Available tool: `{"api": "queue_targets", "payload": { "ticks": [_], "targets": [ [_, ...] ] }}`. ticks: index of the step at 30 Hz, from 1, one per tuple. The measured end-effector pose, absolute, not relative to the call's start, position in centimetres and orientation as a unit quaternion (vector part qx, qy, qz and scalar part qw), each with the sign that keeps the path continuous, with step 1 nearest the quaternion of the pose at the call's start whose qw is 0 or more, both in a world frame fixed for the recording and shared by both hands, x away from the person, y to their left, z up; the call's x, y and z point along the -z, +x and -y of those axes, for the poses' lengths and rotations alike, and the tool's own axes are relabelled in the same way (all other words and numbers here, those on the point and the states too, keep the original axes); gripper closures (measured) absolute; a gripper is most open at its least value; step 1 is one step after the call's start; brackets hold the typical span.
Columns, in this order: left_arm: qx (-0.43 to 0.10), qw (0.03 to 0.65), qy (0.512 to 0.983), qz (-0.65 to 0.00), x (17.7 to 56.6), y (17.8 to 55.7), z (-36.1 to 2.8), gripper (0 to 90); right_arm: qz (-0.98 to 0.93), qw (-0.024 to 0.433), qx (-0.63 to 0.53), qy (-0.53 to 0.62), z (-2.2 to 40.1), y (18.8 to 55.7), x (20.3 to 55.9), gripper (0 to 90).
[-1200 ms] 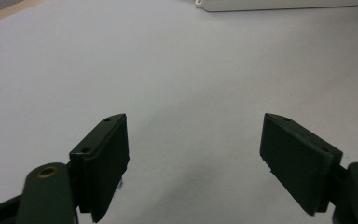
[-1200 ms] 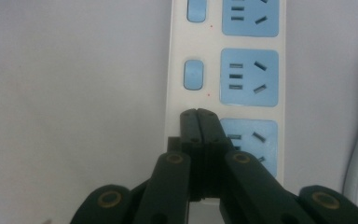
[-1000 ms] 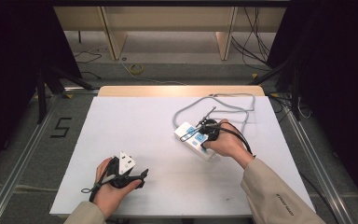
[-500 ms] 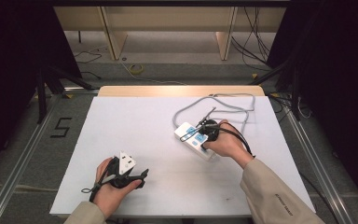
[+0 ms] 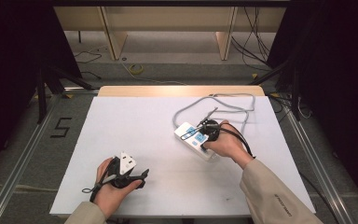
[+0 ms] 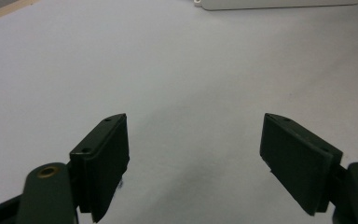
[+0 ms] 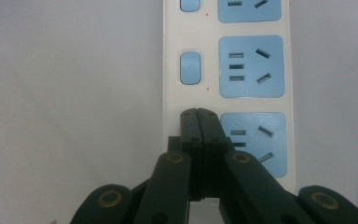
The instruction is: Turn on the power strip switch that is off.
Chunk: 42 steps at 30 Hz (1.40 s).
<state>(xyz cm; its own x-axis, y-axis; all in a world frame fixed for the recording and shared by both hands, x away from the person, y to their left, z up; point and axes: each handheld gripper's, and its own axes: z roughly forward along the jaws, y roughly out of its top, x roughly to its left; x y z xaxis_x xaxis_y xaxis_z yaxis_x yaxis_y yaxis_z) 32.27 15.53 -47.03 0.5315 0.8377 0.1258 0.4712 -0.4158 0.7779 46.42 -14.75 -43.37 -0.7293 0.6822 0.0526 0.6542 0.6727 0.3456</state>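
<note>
While the white table (image 5: 135,135) lies broad under both hands, a white power strip (image 5: 193,140) with blue sockets sits right of centre, its grey cord (image 5: 233,100) looping toward the far edge. The right gripper (image 7: 198,113), jaws pressed together, rests over the strip's switch column. The left gripper (image 6: 193,154), near the front-left edge, stands spread wide above bare tabletop.

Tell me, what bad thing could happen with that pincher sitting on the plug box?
The right gripper, jaws shut together, rests on the power strip where a blue switch would sit in the row. Pressing off-centre, it might slip onto the socket beside it or nudge the strip sideways. The grey cord loops loosely behind the strip, so it could snag a hand. The left gripper waits open, far off, so nothing steadies the strip.
</note>
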Motion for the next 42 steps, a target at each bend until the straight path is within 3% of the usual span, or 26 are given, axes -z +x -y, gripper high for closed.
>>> {"api": "queue_targets", "payload": {
  "ticks": [42],
  "targets": [
    [-0.258,0.353,0.801,-0.409,47.15,32.31,-15.56,23.9,-0.917,0.053,-0.197,0.343,15.38,45.61,42.68,84.8]
  ]
}}
